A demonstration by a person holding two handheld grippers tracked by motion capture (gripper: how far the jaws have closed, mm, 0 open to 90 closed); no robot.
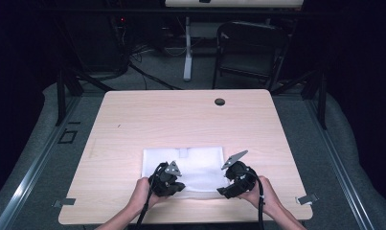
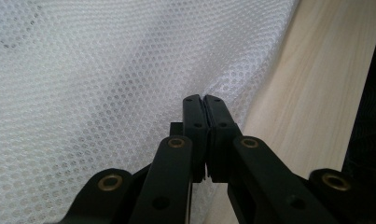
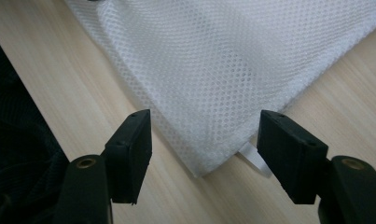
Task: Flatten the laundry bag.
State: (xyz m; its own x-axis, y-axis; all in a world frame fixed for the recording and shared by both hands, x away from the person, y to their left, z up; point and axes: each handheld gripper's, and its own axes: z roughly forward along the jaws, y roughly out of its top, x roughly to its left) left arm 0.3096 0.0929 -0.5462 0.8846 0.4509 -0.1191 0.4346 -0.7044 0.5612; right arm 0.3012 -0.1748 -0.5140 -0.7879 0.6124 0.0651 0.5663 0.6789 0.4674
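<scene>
Left tool (image 1: pixel 164 181) is pinching the near left edge of the white mesh bag (image 1: pixel 195 165), jaws pressed together on the fabric. Right tool (image 1: pixel 233 184) is standing spread, its jaws straddling the bag's near right corner without pressing it. Bag is lying flat near the worktop's (image 1: pixel 181 115) near edge.
</scene>
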